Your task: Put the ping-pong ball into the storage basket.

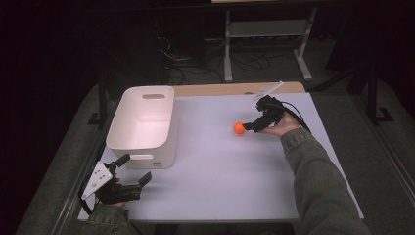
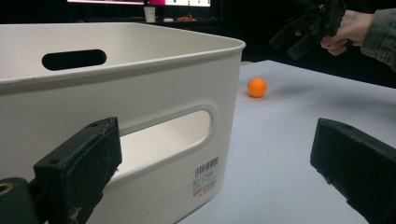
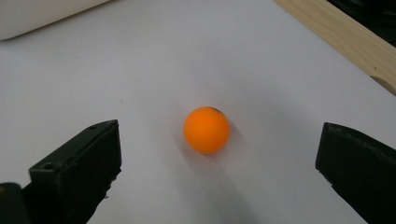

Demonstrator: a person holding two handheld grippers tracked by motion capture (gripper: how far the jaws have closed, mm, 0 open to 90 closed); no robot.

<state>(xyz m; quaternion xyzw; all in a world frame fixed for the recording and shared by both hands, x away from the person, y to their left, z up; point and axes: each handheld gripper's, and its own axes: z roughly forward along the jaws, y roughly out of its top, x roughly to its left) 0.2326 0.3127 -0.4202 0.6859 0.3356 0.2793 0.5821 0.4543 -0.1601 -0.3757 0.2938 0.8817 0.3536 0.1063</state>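
Right now the orange ball sits on the bare table, out toward the far right part of it and well apart from the white bin. Nothing has been picked up yet, so as I judge it the whole job is ahead of me: close on the ball, lift it, and probably carry it over to the bin. My right gripper is just beside the ball, pointing at it, jaws spread wide with the ball lying between and ahead of them, untouched. My left gripper rests low at the near left corner, close by the bin's near wall, jaws wide apart and empty.
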